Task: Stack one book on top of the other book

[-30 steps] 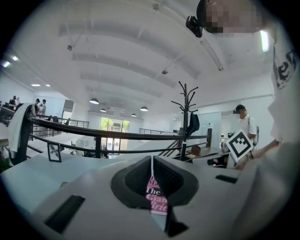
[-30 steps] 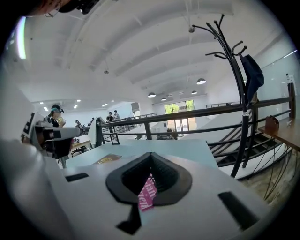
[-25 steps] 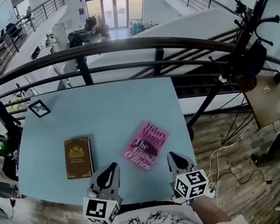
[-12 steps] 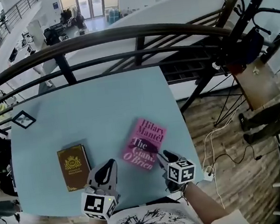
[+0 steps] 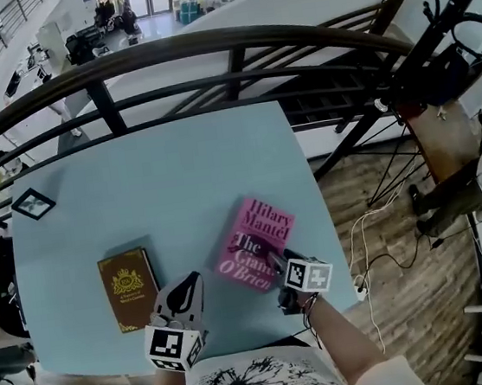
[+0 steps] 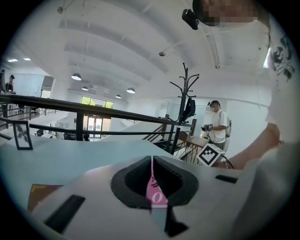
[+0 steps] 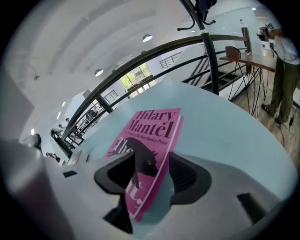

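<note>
A pink paperback (image 5: 256, 242) lies flat on the pale blue table (image 5: 162, 188), right of centre. To its left lies a brown hardback with a gold crest (image 5: 129, 288). My right gripper (image 5: 279, 263) is at the pink book's near right edge, and its jaws are opening. In the right gripper view that edge of the pink book (image 7: 150, 126) runs between the wide jaws of the gripper (image 7: 154, 174), untouched by the pads. My left gripper (image 5: 183, 301) is shut and empty, low over the table between the two books. Its closed tips (image 6: 152, 185) point at the pink book (image 6: 157, 196).
A small framed picture (image 5: 33, 204) stands at the table's far left. A dark metal railing (image 5: 207, 56) runs behind the table. A coat rack (image 5: 433, 50) and a standing person (image 5: 476, 193) are to the right, with cables (image 5: 369, 241) on the wooden floor.
Both grippers have come down toward the table. The right gripper has rolled, moved onto the pink book's right edge and opened. The left gripper has stayed shut.
</note>
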Motion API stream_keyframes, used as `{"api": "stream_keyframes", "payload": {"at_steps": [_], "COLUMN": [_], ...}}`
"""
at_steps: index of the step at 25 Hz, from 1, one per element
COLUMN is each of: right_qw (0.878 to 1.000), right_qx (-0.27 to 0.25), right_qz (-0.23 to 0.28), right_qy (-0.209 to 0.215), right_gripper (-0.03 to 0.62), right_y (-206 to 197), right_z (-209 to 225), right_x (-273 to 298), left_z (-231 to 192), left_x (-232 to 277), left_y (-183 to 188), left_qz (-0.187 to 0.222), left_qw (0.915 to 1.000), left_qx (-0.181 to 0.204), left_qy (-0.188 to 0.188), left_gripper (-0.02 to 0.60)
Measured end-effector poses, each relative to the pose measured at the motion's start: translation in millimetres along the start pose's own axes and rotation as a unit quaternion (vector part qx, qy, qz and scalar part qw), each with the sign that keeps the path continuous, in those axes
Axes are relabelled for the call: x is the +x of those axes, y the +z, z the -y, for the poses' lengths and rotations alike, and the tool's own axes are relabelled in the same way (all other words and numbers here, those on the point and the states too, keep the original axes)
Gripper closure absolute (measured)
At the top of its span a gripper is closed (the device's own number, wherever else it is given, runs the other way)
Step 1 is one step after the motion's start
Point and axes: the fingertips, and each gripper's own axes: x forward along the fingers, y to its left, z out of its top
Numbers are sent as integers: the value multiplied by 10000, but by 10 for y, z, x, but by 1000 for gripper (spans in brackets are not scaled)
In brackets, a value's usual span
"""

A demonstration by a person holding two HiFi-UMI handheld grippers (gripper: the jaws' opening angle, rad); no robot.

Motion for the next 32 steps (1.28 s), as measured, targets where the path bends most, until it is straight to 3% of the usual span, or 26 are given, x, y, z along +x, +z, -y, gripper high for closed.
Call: {"api": "stream_keyframes", "payload": {"at_steps": [3,10,14,18,25,29,32], "right_qw": [9995,9985,9981,9980,9920,9879,9831], "right_qx": [302,379,276,20,-711,-863,-1094], "right_qz": [-72,-389,-553,-638,-970,-1161,-1292], "right_qy": [-24,-49,-22,25,383,561,702], "right_gripper": [381,404,416,418,418,419,419], "right_y": [-17,-80,-122,-206,-459,-593,-701], "right_z": [-5,-50,-71,-104,-219,-258,-291], "right_x": [74,135,118,68,-76,-126,-159], "left_z": [-35,-150,-174,-113,97,236,268], "left_x": [11,11,21,40,135,184,215], "left_y": [-63,-193,-321,-465,-903,-1089,-1304], "left_qz": [-118,-372,-542,-729,-1607,-1764,-2144], "left_qw": [9999,9992,9983,9962,9836,9777,9668], "left_qx": [-25,-94,-157,-476,-771,-1016,-1273], "left_qy": [-11,95,157,-25,-275,-522,-554], "left_gripper": [566,566,566,566,566,565,563]}}
